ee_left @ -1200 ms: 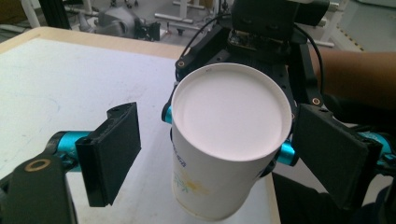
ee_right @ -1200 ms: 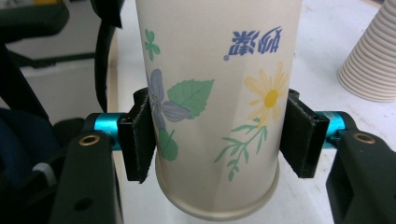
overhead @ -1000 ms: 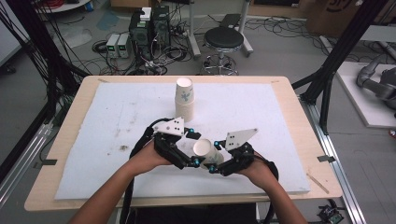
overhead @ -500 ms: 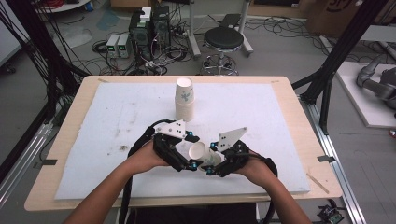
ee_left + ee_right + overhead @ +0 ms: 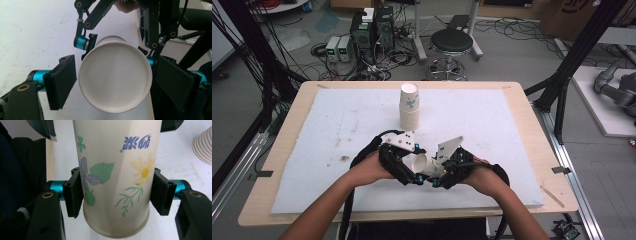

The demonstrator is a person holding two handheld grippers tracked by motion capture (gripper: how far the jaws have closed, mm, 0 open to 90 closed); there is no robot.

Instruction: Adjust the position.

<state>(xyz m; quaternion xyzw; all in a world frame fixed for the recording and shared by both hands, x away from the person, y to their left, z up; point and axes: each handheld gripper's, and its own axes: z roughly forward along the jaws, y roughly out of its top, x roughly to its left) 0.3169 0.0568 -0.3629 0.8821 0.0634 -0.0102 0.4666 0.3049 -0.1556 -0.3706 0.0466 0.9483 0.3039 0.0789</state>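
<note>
While clamped across the printed wall of a white paper cup with painted flowers and green leaves [image 5: 117, 157], right gripper [image 5: 116, 195] pinching firmly, black pads [image 5: 73, 195] flat against both sides. Opposite it, left gripper [image 5: 115, 82] spread around the same cup, jaws just now closing in. Cup between them, not yet pressed, with a sliver of gap beside the pads [image 5: 61, 80]. From there, looking straight onto one round white end of the cup. Cannot tell whether mouth or base.

Carried in the air over the near middle of the table, between the two hands, clear of the surface. Long axis roughly level, running from the right gripper across to the left, with the free end aimed into the left jaws. Left hand plainly nearer that end. Probably calls next for finishing the squeeze there, square to the axis, so as not to crush the thin wall.

Farther back, a short stack of matching paper cups [image 5: 409, 107] standing upright, well apart from both grippers. Underneath, a scuffed white foam sheet [image 5: 512, 130] on a pale wooden table [image 5: 532, 115]. Beyond, a grey floor with a round black stool [image 5: 452, 42], tangled cables and dark equipment boxes [image 5: 372, 30].
</note>
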